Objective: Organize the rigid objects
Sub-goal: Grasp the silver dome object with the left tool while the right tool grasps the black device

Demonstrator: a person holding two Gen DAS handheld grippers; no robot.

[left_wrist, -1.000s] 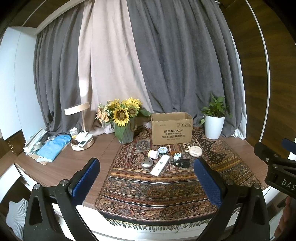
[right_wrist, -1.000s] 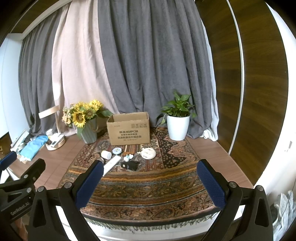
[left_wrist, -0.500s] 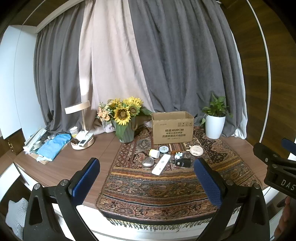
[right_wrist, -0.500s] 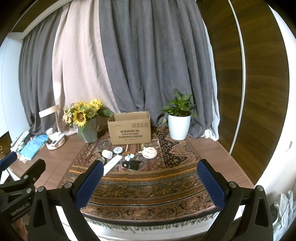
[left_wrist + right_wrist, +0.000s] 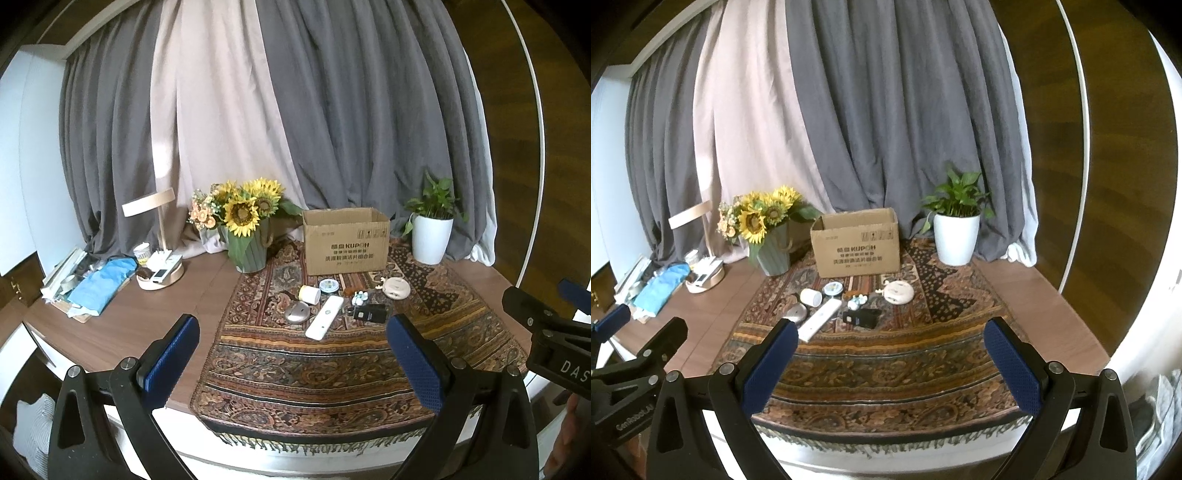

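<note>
Cardboard box (image 5: pixel 345 240) looks unfilled; the small items (image 5: pixel 334 306) all lie on the rug (image 5: pixel 332 369); my left gripper (image 5: pixel 291 358) and right gripper (image 5: pixel 886 363) gape wide, empty.

**Camera placement: two wrist fisheye views**

Left wrist view: taken from above the near edge of the table, faced along the wide-spread fingers of the left gripper (image 5: pixel 291 354) toward the curtains (image 5: pixel 369 110). The patterned runner (image 5: pixel 295 369) is seen from well back, with the cardboard box (image 5: pixel 345 242) near centre.

Right wrist view: taken from just to the right of the first, faced the same way between the parted fingers of the right gripper (image 5: pixel 890 360).

Shared: the runner, the box, the sunflower vase (image 5: pixel 772 254), the potted plant (image 5: pixel 955 236) and the small items are held in both. Each gripper is caught at the other view's edge.
</note>
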